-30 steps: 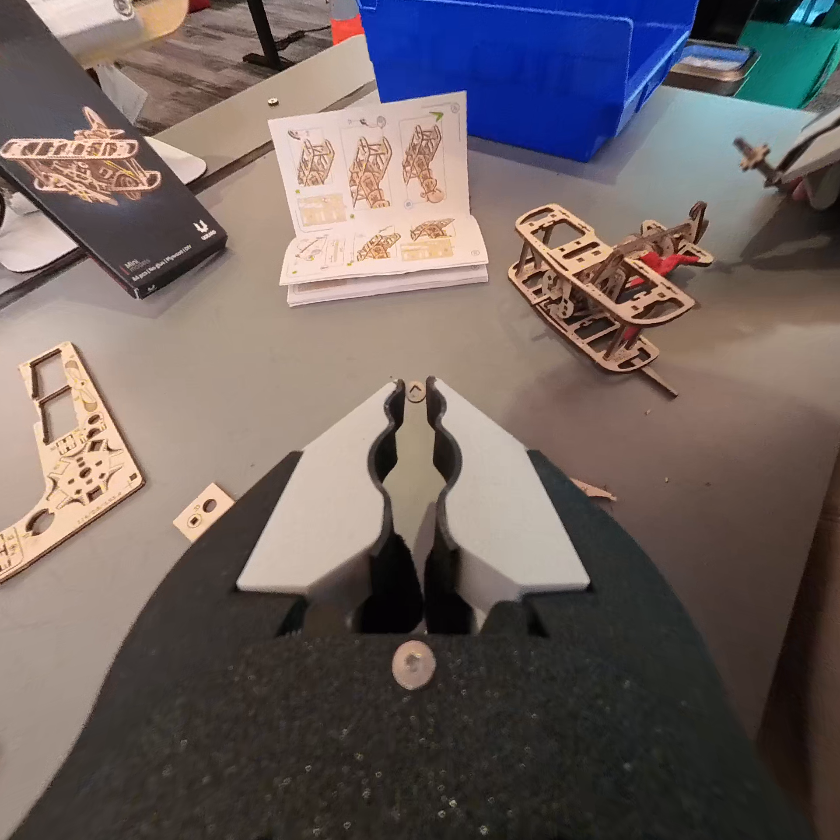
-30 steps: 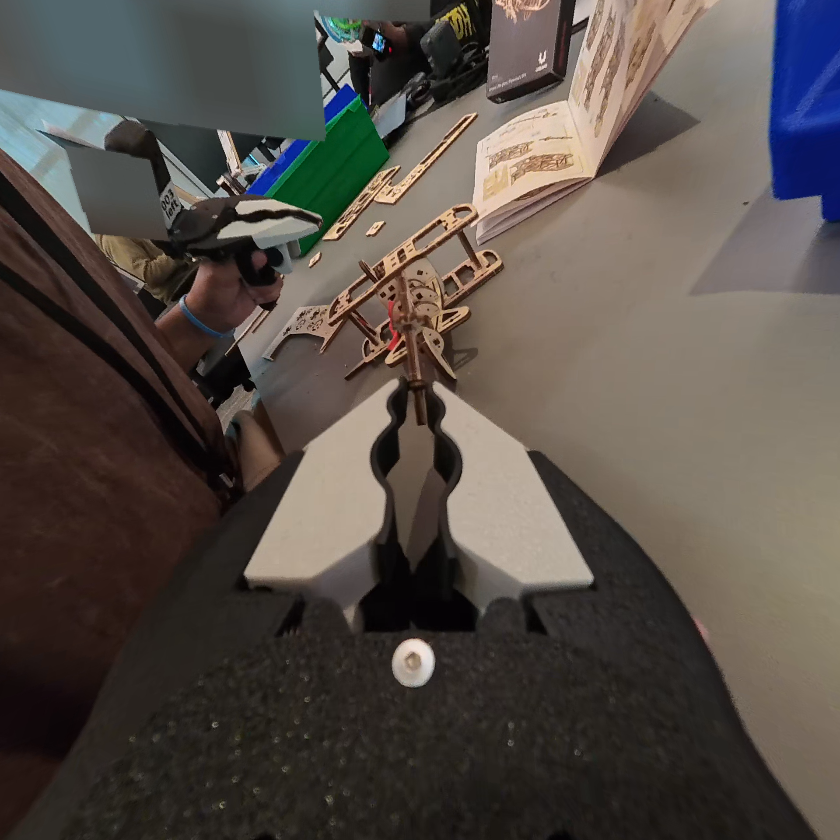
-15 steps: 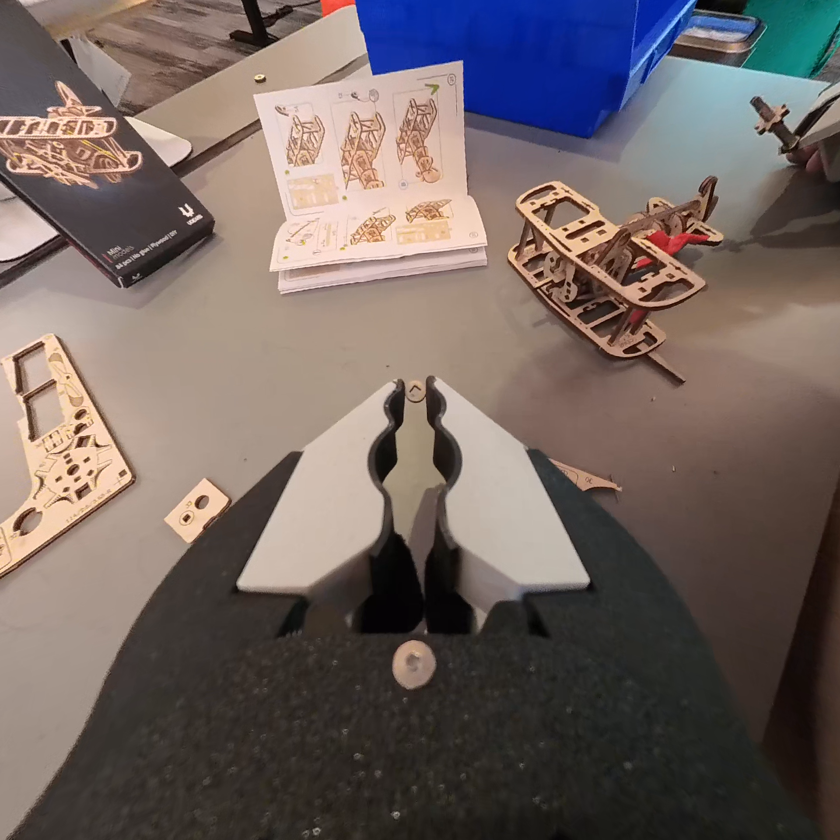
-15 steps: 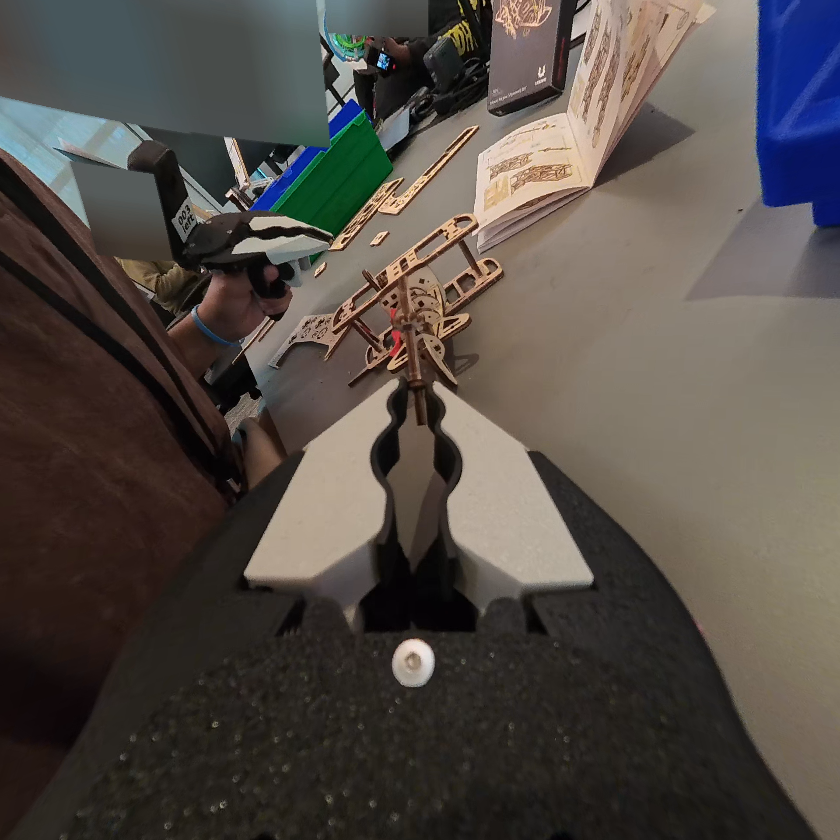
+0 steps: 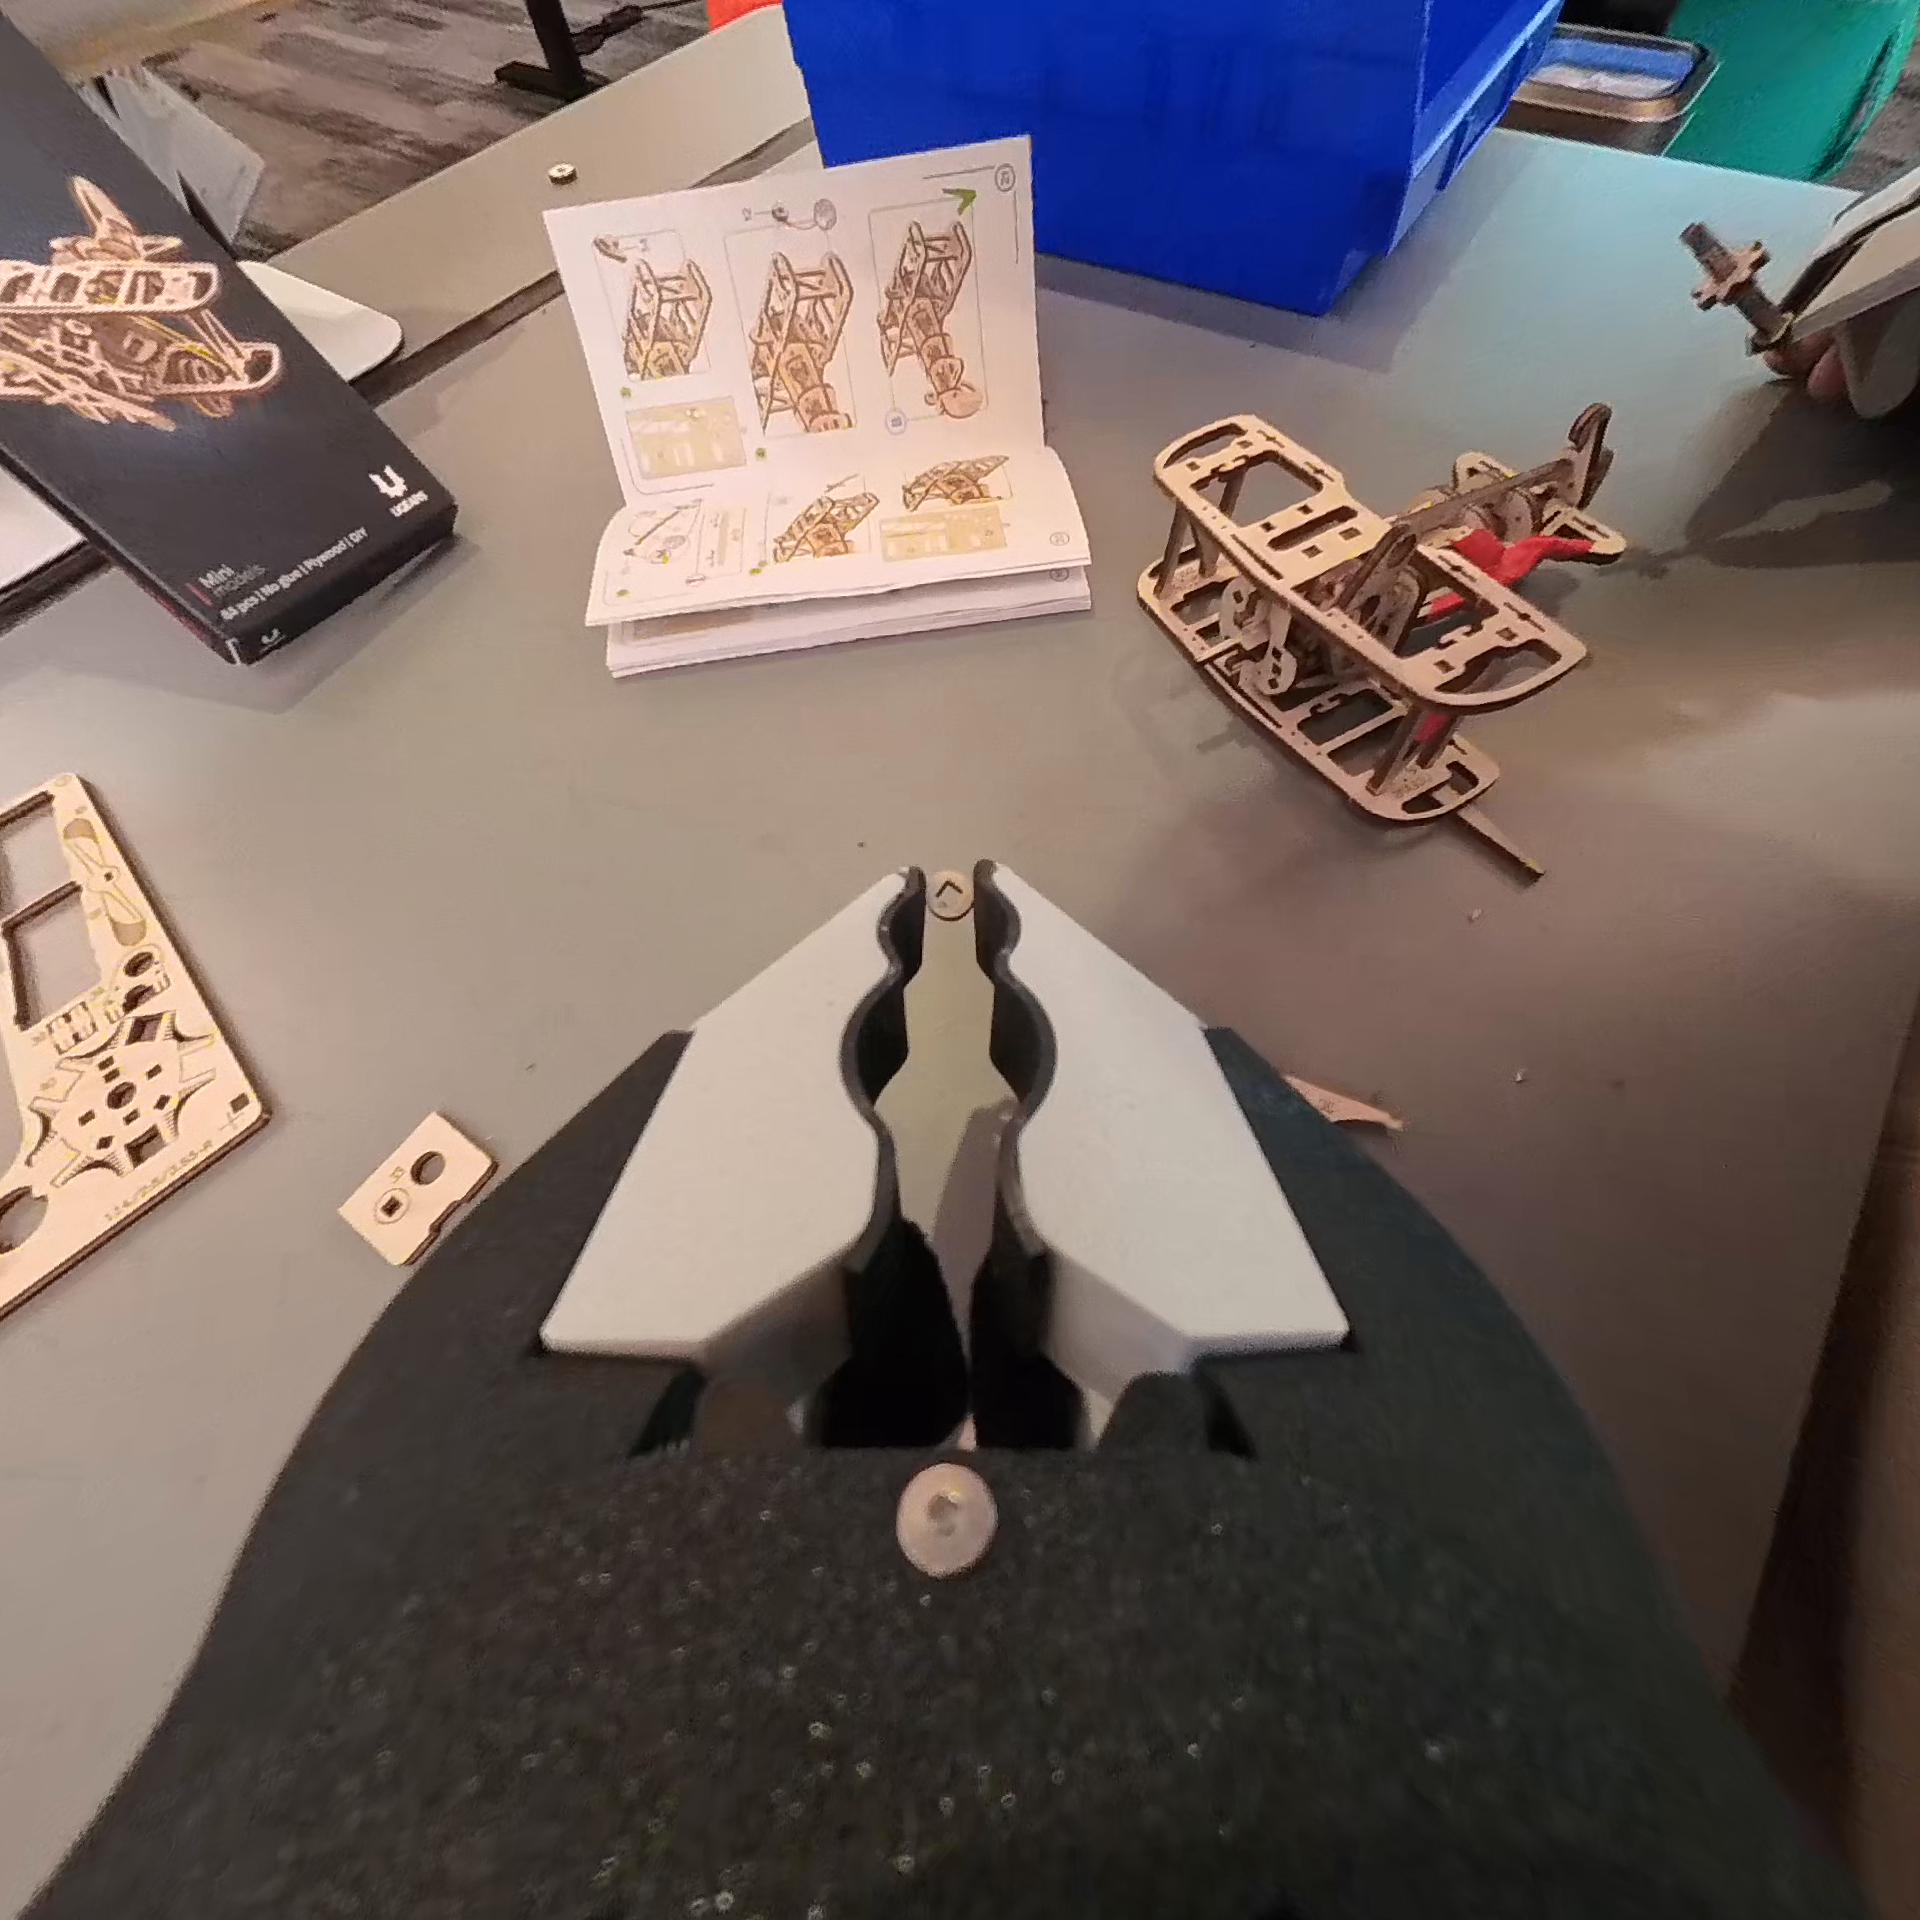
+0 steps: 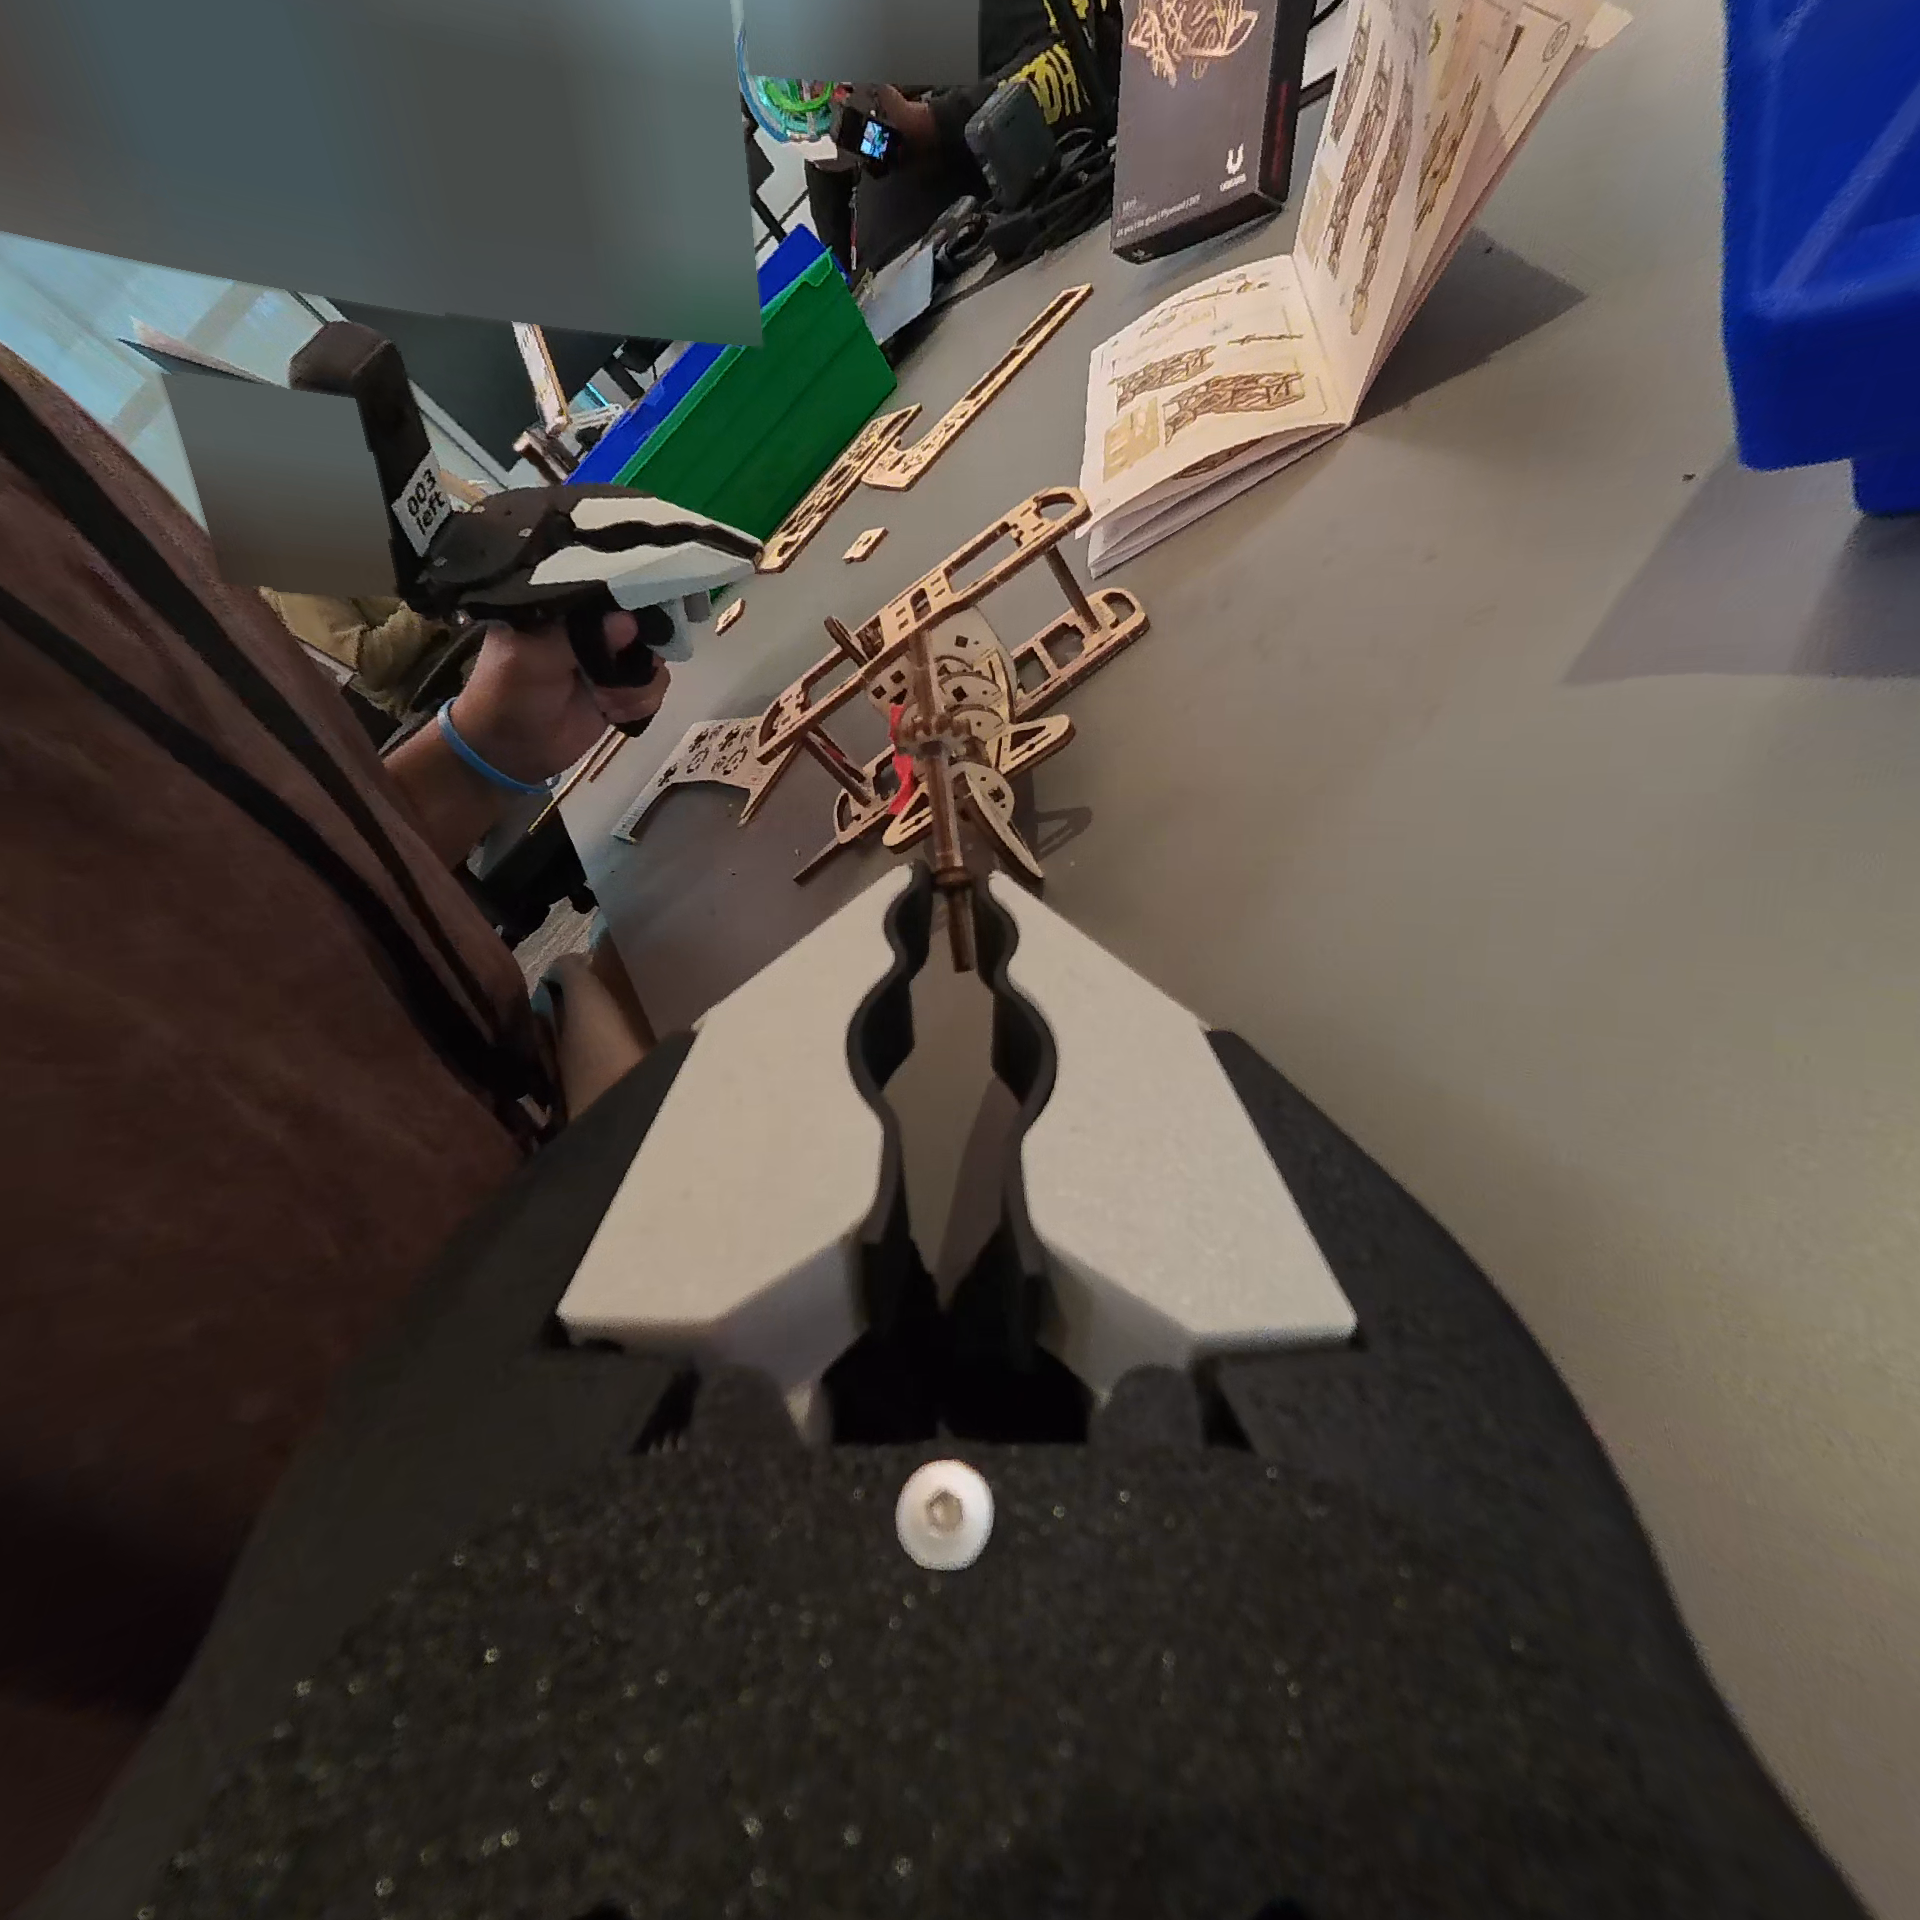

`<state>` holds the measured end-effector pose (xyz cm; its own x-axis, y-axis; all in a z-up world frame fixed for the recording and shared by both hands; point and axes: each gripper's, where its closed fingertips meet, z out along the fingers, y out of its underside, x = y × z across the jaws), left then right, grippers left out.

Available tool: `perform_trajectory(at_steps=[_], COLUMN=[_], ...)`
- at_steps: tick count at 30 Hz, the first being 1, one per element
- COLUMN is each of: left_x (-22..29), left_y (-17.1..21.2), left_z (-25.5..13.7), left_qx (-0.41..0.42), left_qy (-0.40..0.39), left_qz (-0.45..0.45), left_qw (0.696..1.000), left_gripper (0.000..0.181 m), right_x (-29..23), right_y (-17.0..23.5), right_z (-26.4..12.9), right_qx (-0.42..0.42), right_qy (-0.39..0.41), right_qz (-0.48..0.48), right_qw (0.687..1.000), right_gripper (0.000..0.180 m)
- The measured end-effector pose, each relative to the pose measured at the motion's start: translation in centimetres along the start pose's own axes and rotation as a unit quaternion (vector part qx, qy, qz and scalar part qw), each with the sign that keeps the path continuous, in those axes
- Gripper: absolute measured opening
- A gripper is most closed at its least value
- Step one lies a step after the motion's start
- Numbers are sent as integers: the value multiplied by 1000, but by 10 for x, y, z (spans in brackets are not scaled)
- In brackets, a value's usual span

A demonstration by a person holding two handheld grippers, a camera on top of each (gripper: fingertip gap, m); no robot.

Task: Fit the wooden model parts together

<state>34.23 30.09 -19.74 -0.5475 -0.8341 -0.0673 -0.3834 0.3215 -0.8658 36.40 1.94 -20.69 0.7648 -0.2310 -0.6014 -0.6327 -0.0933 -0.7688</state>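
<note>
Left wrist view: the left hand-held gripper (image 5: 948,896) is pinching a small round wooden disc (image 5: 949,896) between its narrow tips, hovering above the grey counter (image 5: 727,790). The partly built wooden biplane (image 5: 1361,613) is sitting on the counter ahead and to the right, with a red band (image 5: 1496,551) showing in its frame. An open instruction booklet (image 5: 831,436) is standing beyond, a black box (image 5: 187,416) and a cut-out parts sheet (image 5: 94,1049) are lying to the left, and a blue bin (image 5: 1174,125) is standing behind.

Right wrist view: the right hand-held gripper (image 6: 951,914) is closing narrowly on a slim wooden axle (image 6: 940,810) carrying a small cross-shaped hub, pointing it toward the biplane (image 6: 935,686). The left hand-held gripper (image 6: 665,551) is hanging off the counter's near edge, well apart from the model.

Judgement: the step in hand appears to be bringing both small parts together or to the model. The next move is calling for aligning the disc with the axle squarely; a tilted approach risks dropping either piece.
</note>
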Motion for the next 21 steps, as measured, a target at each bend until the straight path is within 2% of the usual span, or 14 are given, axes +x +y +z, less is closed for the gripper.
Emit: perform_trajectory(at_steps=[3,5,7,8,10,12,17,19,21], left_x=[16,30,50,57,67,78,102,103,101], left_y=[-8,-15,-27,-31,-33,-34,-38,-45,-50], left_z=[1,2,0,-1,-1,-2,-2,2,9], left_qx=[13,22,51,59,63,64,80,97,106], left_qy=[28,47,77,84,83,80,56,40,27], left_qz=[1,7,2,7,30,64,136,137,111], left_qw=[1000,999,996,995,994,993,986,985,988], left_gripper=[7,7,6,6,7,6,6,6,6], right_x=[-3,-12,-24,-23,-5,10,-5,-3,-1], right_y=[-8,-39,-59,-53,-39,-40,-40,-40,-43], right_z=[2,9,27,38,55,68,98,101,106], right_qx=[-1,37,4,-62,-194,-266,-381,-441,-465], right_qy=[-9,-21,-20,-17,15,24,-100,-133,-171], right_qz=[-14,-104,-222,-267,-364,-431,-472,-467,-471], right_qw=[1000,994,975,962,911,862,789,755,729], right_gripper=[6,5,5,5,5,6,5,5,5])
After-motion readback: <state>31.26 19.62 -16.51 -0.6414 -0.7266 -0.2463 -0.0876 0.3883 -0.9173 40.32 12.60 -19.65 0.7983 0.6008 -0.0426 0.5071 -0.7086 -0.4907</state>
